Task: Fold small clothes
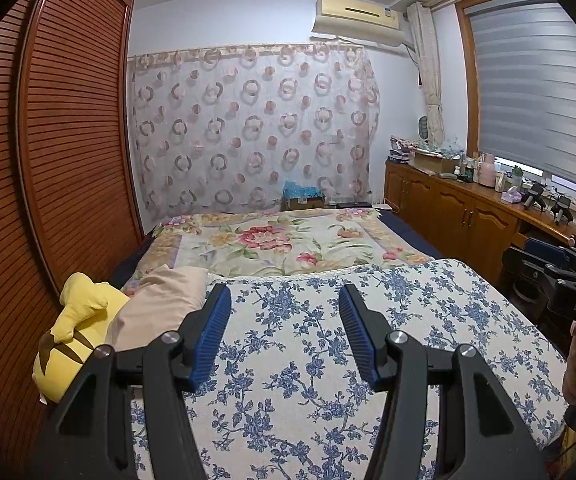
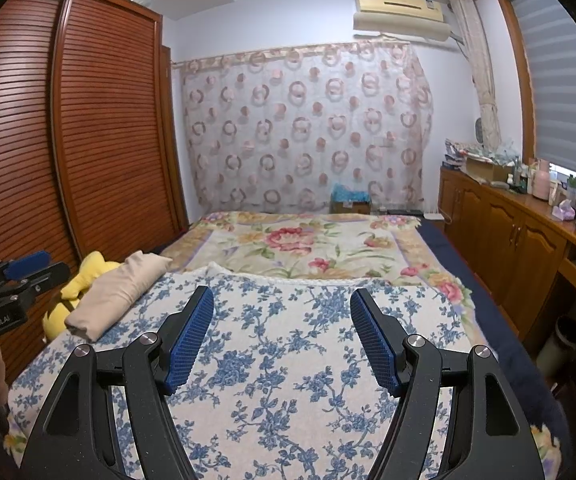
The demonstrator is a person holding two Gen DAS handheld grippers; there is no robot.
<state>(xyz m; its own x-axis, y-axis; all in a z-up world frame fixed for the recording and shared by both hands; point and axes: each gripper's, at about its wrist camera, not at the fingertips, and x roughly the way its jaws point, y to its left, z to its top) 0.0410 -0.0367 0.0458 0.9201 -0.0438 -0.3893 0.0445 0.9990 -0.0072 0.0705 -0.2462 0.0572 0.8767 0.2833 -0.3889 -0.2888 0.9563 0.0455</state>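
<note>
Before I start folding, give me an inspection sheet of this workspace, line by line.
Surface: blue floral cloth spread flat on the bed.
Job's things: beige garment, bunched at the cloth's left edge.
Clutter: yellow plush toy beside the garment.
Grippers: left gripper open, holding nothing; right gripper open, holding nothing.
Cables: nothing seen on the bed.
Surroundings: louvered wardrobe on the left, crowded wooden cabinet on the right.
</note>
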